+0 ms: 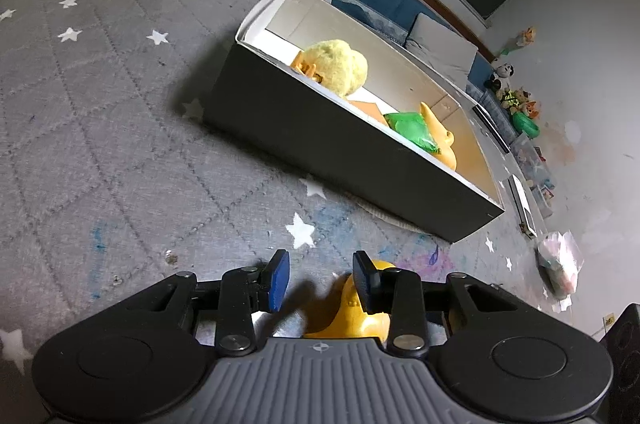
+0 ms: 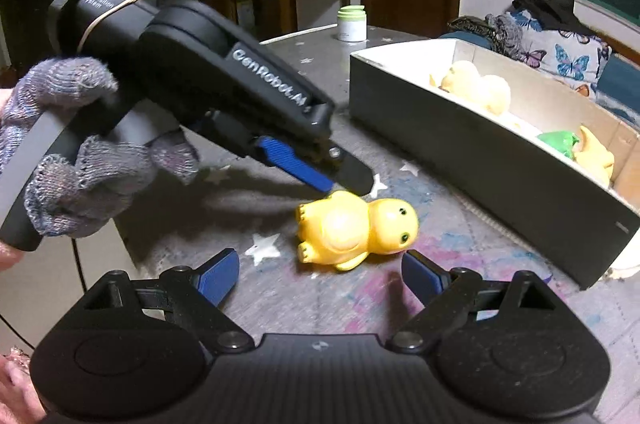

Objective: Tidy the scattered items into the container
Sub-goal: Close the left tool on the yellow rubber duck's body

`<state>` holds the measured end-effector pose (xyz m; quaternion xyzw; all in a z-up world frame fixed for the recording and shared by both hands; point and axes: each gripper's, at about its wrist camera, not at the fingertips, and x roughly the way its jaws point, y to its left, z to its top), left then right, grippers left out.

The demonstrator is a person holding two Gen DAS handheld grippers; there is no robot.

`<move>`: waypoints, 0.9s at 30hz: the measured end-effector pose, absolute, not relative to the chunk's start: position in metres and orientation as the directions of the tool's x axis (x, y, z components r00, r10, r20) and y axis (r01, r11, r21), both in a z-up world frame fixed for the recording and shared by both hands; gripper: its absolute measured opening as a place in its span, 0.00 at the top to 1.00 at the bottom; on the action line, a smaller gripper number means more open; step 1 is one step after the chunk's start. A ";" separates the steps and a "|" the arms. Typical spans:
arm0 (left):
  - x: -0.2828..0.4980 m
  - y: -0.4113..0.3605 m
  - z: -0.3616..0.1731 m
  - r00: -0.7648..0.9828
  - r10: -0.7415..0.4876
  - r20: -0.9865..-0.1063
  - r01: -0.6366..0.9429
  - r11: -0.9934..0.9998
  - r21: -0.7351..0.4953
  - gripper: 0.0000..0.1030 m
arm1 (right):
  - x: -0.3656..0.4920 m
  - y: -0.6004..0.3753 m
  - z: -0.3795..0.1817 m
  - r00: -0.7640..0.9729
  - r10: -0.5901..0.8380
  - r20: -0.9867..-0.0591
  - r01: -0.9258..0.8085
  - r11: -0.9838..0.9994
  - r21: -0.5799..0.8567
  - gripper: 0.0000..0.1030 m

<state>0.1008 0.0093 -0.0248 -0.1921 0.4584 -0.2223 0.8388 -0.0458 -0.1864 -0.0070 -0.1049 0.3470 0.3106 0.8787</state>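
Reaching down at the table's star-printed middle, we find the yellow toy lying lengthwise just beyond our spread, empty left gripper, right gripper spread empty nearby.

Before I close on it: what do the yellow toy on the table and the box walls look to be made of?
Yellow toy: looks like smooth moulded plastic or vinyl, slightly glossy, with soft highlights on its belly and head; whether hard or squeezable cannot be told. Box: seems to be stiff cardboard, with a matte dark outer wall, thin white rim edge and plain tan inside.
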 end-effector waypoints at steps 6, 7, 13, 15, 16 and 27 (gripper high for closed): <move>0.092 0.002 -0.014 0.473 -0.566 -0.675 0.259 0.822 -0.508 0.64 | -0.040 -0.190 -0.008 0.591 0.448 -0.671 -0.618 0.786 -0.019 0.08; 0.091 0.001 -0.012 0.469 -0.570 -0.675 0.272 0.820 -0.503 0.64 | -0.038 -0.189 -0.009 0.592 0.446 -0.671 -0.620 0.784 -0.026 0.08; 0.089 -0.011 -0.005 0.427 -0.580 -0.693 0.365 0.812 -0.455 0.64 | -0.029 -0.184 -0.015 0.582 0.455 -0.674 -0.644 0.764 -0.041 0.12; 0.090 -0.016 -0.005 0.411 -0.569 -0.712 0.389 0.816 -0.427 0.64 | -0.027 -0.183 -0.016 0.578 0.456 -0.676 -0.649 0.759 -0.044 0.13; 0.091 -0.019 -0.005 0.406 -0.561 -0.721 0.400 0.819 -0.412 0.64 | -0.026 -0.183 -0.017 0.576 0.459 -0.676 -0.651 0.758 -0.040 0.13; 0.094 -0.034 -0.014 0.346 -0.528 -0.775 0.457 0.817 -0.352 0.64 | -0.020 -0.188 -0.019 0.563 0.485 -0.669 -0.651 0.759 0.003 0.27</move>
